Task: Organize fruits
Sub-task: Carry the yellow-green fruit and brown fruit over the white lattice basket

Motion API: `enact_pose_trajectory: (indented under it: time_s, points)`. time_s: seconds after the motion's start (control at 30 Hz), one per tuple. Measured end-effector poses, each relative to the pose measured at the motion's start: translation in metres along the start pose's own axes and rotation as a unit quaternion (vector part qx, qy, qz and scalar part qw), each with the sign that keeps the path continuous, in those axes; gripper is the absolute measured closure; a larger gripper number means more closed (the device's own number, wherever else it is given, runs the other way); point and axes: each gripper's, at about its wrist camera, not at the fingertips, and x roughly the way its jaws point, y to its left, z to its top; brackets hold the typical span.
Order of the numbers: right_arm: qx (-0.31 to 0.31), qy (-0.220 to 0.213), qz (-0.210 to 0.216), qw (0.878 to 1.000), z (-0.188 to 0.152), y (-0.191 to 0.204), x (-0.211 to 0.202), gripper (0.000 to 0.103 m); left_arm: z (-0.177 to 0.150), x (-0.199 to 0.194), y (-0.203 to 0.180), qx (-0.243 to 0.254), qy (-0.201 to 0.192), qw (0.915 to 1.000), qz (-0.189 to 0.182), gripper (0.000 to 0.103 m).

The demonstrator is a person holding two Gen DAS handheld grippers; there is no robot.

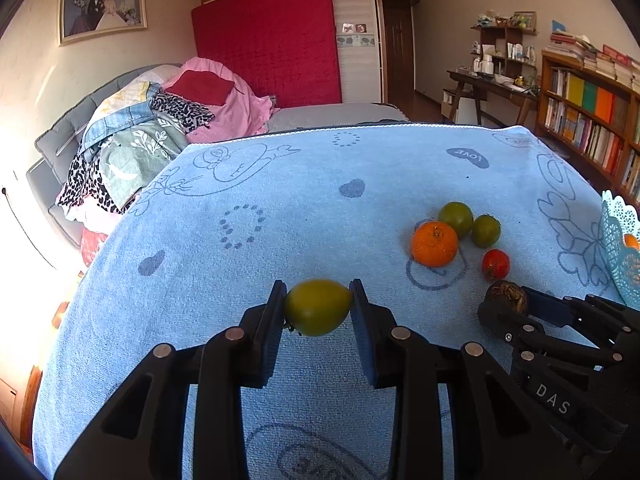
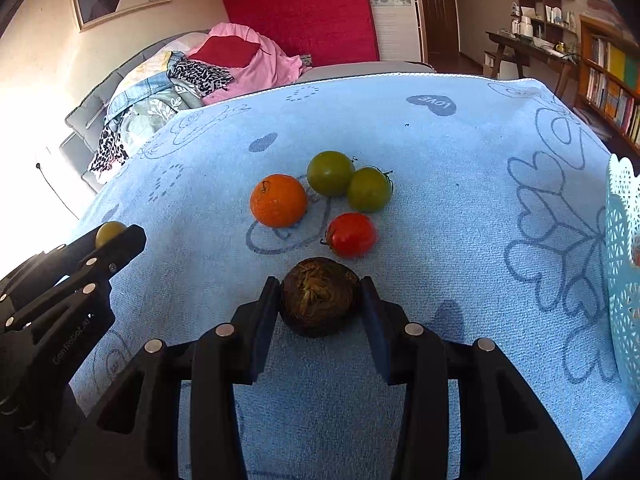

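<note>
My left gripper [image 1: 318, 286] is shut on a yellow-green tomato [image 1: 318, 308], held just above the blue cloth [image 1: 280, 200]. My right gripper [image 2: 320, 284] is shut on a dark brown, rough-skinned round fruit [image 2: 320, 298], with both pads against its sides. On the cloth beyond it lie an orange [image 2: 279, 200], two green tomatoes [image 2: 330, 173] [image 2: 369, 189] and a red tomato [image 2: 351, 235], close together. The left wrist view shows the right gripper [image 1: 508, 300] at lower right with the dark fruit [image 1: 507, 296]. At the left edge of the right wrist view the left gripper [image 2: 120, 240] carries its tomato [image 2: 109, 232].
A pale blue lace-patterned basket [image 2: 624, 240] stands at the cloth's right edge, with something orange [image 1: 632, 241] inside it. Behind the cloth a pile of clothes [image 1: 160, 128] lies on a grey bed. A bookshelf [image 1: 592, 120] and a desk stand at the far right.
</note>
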Motion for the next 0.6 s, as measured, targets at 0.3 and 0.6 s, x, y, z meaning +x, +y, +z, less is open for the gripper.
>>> enact_pose_trajectory:
  time_s: [0.3,0.6]
  points:
    - [-0.007,-0.012,-0.005,1.000,-0.016,0.002,-0.023,0.061,-0.003,-0.007,-0.008,0.010,-0.007,0.9999,-0.004,0.070]
    - [0.007,-0.034,-0.001,0.999,-0.023,-0.011,-0.055,0.061,-0.005,-0.020,-0.026,0.025,-0.016,0.9994,-0.020,0.070]
